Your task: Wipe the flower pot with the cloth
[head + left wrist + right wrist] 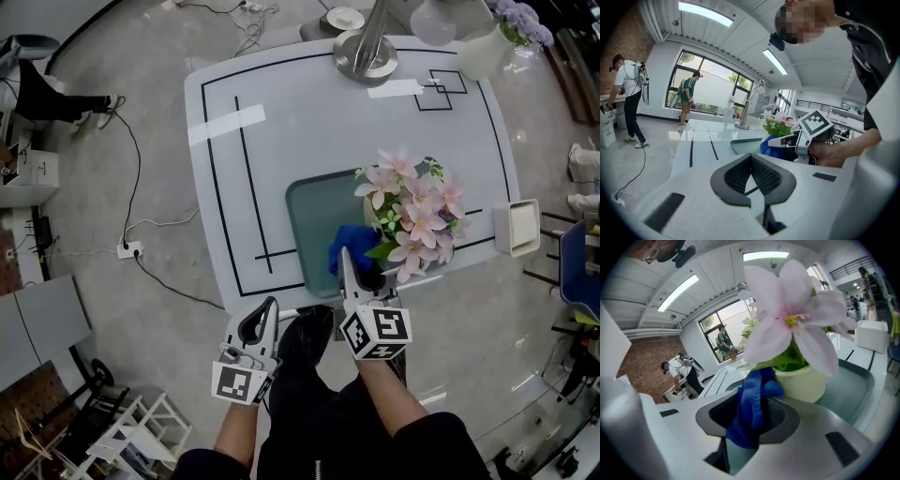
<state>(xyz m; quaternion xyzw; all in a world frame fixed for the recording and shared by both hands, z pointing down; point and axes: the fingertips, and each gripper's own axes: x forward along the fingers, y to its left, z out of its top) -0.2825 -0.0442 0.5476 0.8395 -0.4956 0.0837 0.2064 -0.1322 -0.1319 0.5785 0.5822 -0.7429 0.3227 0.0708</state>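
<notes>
A pale flower pot (802, 383) with pink flowers (413, 215) stands on a green tray (314, 217) near the table's front edge. My right gripper (345, 265) is shut on a blue cloth (753, 402), and the cloth presses against the pot's left side (351, 247). My left gripper (269, 310) is shut with nothing in it, held off the table's front edge to the left of the right one. In the left gripper view the right gripper (785, 142), the cloth (769, 143) and the flowers (777, 123) show ahead.
A white table (281, 150) with black lines carries a metal faucet base (366, 52) at the back and a white box (518, 227) at its right edge. Cables and a power strip (128, 249) lie on the floor to the left. People stand by the windows (686, 96).
</notes>
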